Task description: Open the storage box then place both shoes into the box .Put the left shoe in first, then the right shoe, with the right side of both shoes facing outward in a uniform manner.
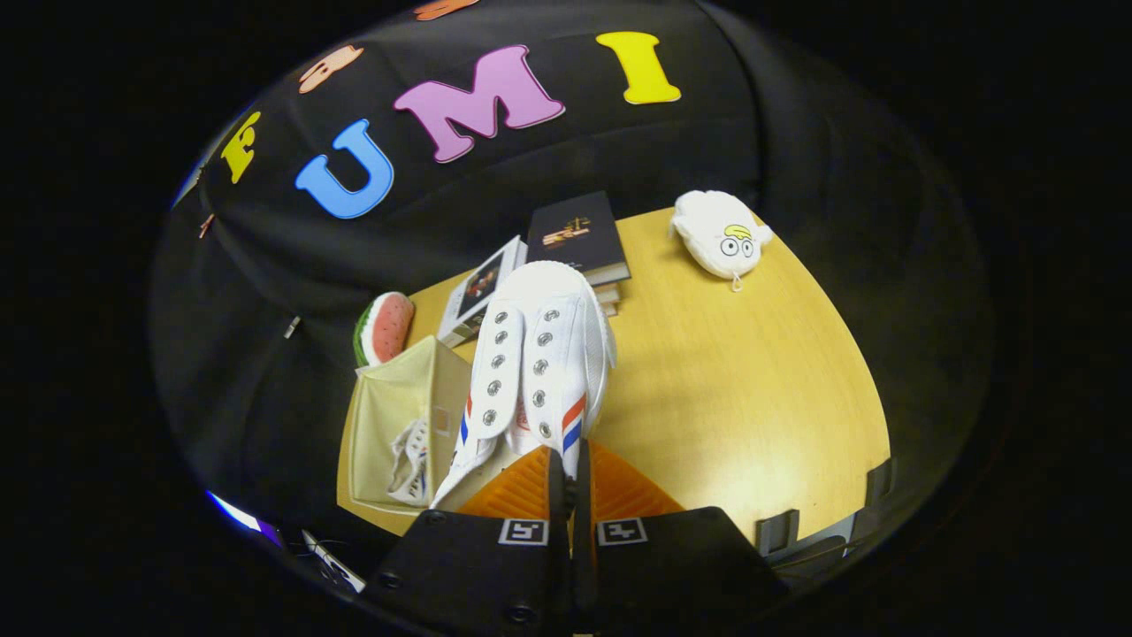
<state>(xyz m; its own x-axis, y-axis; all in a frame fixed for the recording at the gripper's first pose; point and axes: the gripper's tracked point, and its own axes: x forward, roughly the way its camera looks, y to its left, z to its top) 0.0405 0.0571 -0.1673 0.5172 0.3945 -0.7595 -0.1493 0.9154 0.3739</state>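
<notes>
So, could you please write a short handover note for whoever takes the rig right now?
Gripper: shut on the white shoe, held up above the table, toe pointing away from the fingers.
Storage box: open, just left of the fingers, near the watermelon toy. One shoe already lies inside it.
Done: box opened, first shoe in.
Left: lower the held shoe into the box beside the first, right side facing outward, then release.
Books and a white plush lie beyond.
</notes>
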